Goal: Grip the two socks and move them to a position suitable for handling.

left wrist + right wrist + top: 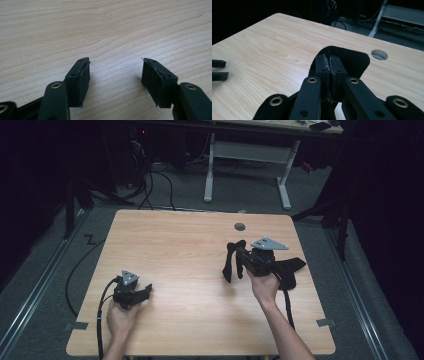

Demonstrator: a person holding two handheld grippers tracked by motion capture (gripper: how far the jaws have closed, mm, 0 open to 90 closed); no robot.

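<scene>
1. A pale wooden surface [190, 270] stands in a dark room, with a white-legged desk [247, 157] and loose cables [150, 182] on the floor beyond it
2. The right gripper [239, 260] is held above the surface's right half; its fingers [322, 67] are pressed together on a black cloth [231, 262]
3. In the right gripper view the cloth [352, 58] rises just behind the closed fingers and hangs below them; in the high view more of it trails back past the hand
4. A round hole [379, 54] lies in the surface beyond the fingers
5. The left gripper [147, 291] rests low near the front left; its fingers [80, 77] stand apart with bare wood between them
</scene>
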